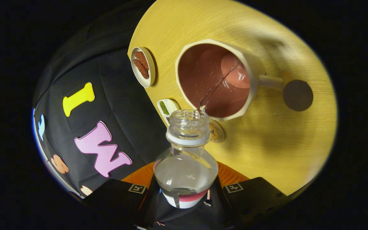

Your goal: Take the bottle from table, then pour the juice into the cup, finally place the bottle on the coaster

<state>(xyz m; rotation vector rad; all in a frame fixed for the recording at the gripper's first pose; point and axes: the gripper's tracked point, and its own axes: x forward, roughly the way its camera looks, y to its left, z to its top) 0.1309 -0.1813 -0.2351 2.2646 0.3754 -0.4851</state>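
Gripper (185, 195): nearest the camera, fingers closed on the lower body of the bottle, one on each side; both appear to press on it.

Bottle (186, 166): clear plastic, uncapped, held between the fingers. Its long axis runs straight ahead from the gripper, mouth leading, tipped toward the cup. Some clear liquid remains in the body.

Stream (217, 88): thin, clear, leaving the mouth and falling into the cup's bowl.

Cup (254, 68): pale outside, reddish-brown inside, just beyond the bottle mouth, its near rim almost touching the neck. Handle points away toward the coaster. Liquid is pooling at the bottom.

Coaster (298, 95): dark round disc on the table, just past the end of the cup handle, nothing on it. Judged the destination once pouring ends; it lies beyond the cup from the gripper, so the bottle would have to be righted and carried around or over the cup.

Table (267, 150): light wood, round edge. Open surface around the coaster; room looks ample there.

Also on the table: small dish (142, 66) with reddish pieces, near the edge; small tray (164, 108) with something green; gold disc (216, 131) beside the bottle neck.

Step judged: pour in hand.
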